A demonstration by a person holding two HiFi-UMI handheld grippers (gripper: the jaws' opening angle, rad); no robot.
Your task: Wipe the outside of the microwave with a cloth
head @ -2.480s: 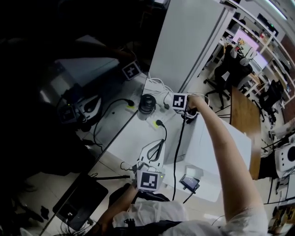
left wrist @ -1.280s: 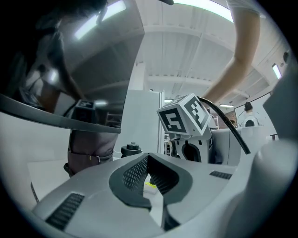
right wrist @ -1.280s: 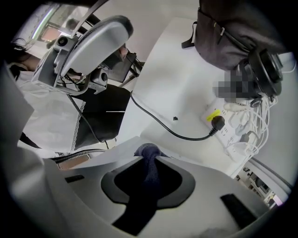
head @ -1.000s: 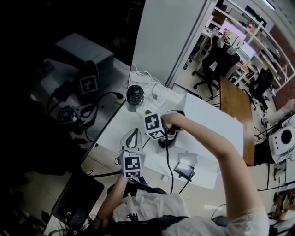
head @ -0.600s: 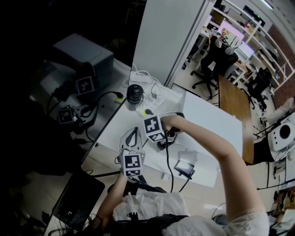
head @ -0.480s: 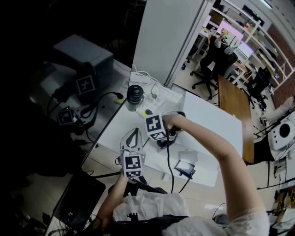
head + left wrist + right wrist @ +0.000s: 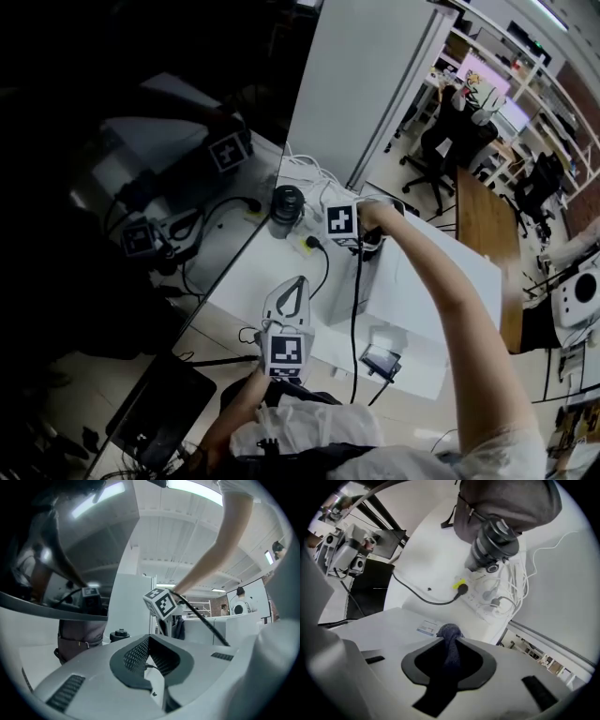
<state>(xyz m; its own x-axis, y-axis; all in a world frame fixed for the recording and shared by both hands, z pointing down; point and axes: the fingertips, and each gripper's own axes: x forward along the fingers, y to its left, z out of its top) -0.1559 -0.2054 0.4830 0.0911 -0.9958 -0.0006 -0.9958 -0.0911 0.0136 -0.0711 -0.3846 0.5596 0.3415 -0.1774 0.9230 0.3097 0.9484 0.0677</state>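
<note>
The microwave (image 7: 427, 281) is a white box under my right arm; its top (image 7: 389, 625) fills the lower left of the right gripper view. My right gripper (image 7: 367, 244) points steeply down over the box's far left corner, shut on a bunched blue-grey cloth (image 7: 450, 651) that sticks out past the tips (image 7: 450, 637). My left gripper (image 7: 296, 284) hovers level near the table's front edge, left of the microwave, with its jaws closed together on nothing (image 7: 149, 639). The right gripper's marker cube (image 7: 161, 603) shows ahead of it.
A black cylinder (image 7: 286, 202) stands by a white power strip with tangled white cables (image 7: 492, 597). A black cable with a yellow plug (image 7: 460, 587) crosses the table. A tall white panel (image 7: 375, 75) rises behind. A dark reflective wall (image 7: 141, 187) runs along the left. A small device (image 7: 380, 358) lies at the front.
My right gripper has carried the cloth away from beside the left gripper toward the microwave's far corner, near the power strip. The left gripper has barely shifted.
</note>
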